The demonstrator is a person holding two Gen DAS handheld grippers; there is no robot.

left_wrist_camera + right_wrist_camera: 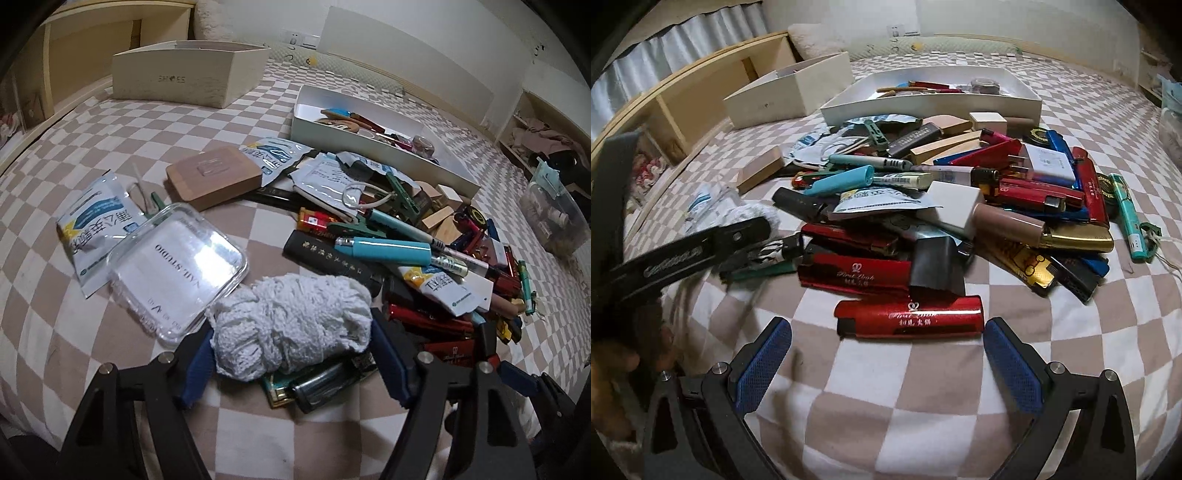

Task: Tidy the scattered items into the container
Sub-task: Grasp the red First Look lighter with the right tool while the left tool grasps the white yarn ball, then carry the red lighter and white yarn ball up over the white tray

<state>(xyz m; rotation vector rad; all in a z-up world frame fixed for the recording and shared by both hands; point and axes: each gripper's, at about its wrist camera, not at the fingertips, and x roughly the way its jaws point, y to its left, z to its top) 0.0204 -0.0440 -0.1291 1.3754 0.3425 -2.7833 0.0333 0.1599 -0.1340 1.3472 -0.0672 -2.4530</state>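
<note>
My left gripper is shut on a white knitted cloth bundle, at the near edge of a pile of scattered items: lighters, pens, packets and wooden blocks. The white tray container stands beyond the pile with several items in it. My right gripper is open and empty, its blue pads on either side of a red lighter lying on the checked bed cover. The container also shows in the right wrist view. The left gripper's arm shows at the left there.
A cream shoe box stands at the back left. A clear plastic lid, a wooden box and white packets lie left of the pile. A wooden headboard shelf runs along the left. A clear bin sits at the right.
</note>
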